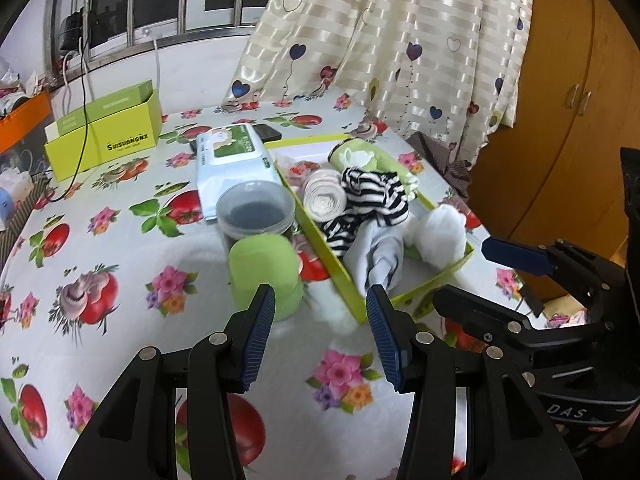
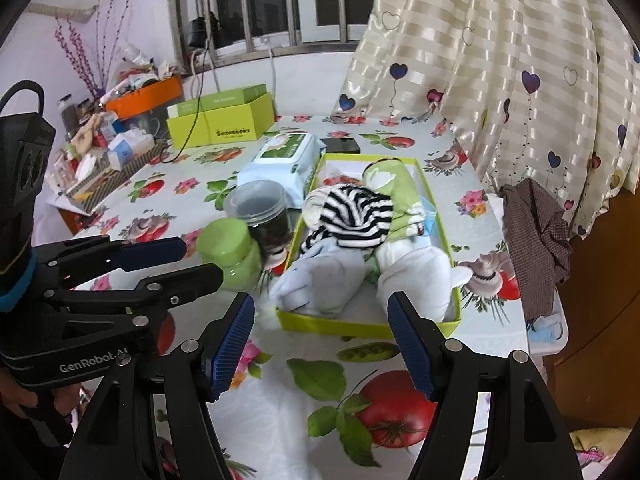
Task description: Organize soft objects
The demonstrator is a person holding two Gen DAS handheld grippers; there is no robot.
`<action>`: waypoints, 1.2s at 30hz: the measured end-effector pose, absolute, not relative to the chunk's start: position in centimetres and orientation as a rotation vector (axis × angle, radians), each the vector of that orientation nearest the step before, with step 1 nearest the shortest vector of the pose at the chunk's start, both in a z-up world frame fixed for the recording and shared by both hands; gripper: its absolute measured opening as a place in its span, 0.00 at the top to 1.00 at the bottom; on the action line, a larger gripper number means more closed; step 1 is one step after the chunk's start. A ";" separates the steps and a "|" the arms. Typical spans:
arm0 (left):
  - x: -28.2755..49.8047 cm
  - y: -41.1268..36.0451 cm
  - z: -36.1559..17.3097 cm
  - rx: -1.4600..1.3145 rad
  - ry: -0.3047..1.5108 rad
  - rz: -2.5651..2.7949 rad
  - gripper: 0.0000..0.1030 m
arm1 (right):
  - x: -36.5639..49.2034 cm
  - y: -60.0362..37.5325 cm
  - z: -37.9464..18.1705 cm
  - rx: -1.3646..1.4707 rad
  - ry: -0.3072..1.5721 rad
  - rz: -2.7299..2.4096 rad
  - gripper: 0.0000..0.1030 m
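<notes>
Nearest to me, my left gripper has its fingers apart and holds nothing, and my right gripper is the same, fingers wide apart and empty; both hover just above the flowered tabletop. Just beyond them lies the shallow green tray, and the soft objects are mostly inside it: a pale blue cloth at the near left corner, hanging a little over the rim, a white soft bundle at the near right, then a black and white striped cloth, a rolled cream sock and a green patterned cloth toward the far end. A small white fluffy piece seems to lie on the tabletop just outside the near left side of the tray, but it is blurred. To the left of the tray stand a green capped jar and a clear jar, and farther a pack of wipes. I judge the task nearly finished; what remains is perhaps this loose piece and tucking in the blue cloth.
</notes>
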State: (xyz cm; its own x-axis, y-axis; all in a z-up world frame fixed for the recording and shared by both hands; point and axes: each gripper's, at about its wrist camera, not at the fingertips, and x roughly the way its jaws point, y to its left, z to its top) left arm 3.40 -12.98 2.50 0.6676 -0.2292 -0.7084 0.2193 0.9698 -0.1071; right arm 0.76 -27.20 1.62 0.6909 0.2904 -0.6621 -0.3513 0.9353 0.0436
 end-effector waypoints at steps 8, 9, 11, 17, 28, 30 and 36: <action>1.9 -12.7 2.4 -0.009 0.787 -0.252 0.52 | -0.5 -26.5 1.2 -0.089 0.724 0.362 0.32; 1.8 -12.7 2.3 -0.008 0.786 -0.250 0.52 | -0.4 -26.6 1.2 -0.088 0.726 0.363 0.32; 1.6 -12.6 2.2 -0.010 0.789 -0.249 0.52 | -0.8 -26.5 1.0 -0.086 0.728 0.364 0.32; 1.2 -12.7 2.1 0.009 0.768 -0.220 0.52 | -1.0 -26.4 0.8 -0.086 0.731 0.370 0.32; 1.5 -12.5 1.6 -0.010 0.784 -0.221 0.52 | -0.7 -26.3 0.5 -0.081 0.739 0.378 0.32; 1.6 -12.5 1.5 -0.010 0.788 -0.219 0.52 | -0.7 -26.3 0.5 -0.083 0.738 0.378 0.32; 1.8 -12.4 1.2 -0.018 0.800 -0.219 0.52 | -0.5 -26.3 0.3 -0.084 0.743 0.379 0.32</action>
State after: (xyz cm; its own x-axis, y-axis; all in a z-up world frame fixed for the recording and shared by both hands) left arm 1.85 -12.41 1.17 0.6755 -0.2018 -0.7092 0.1881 0.9772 -0.0990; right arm -0.53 -26.31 0.29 0.6722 0.3065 -0.6740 -0.3652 0.9291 0.0584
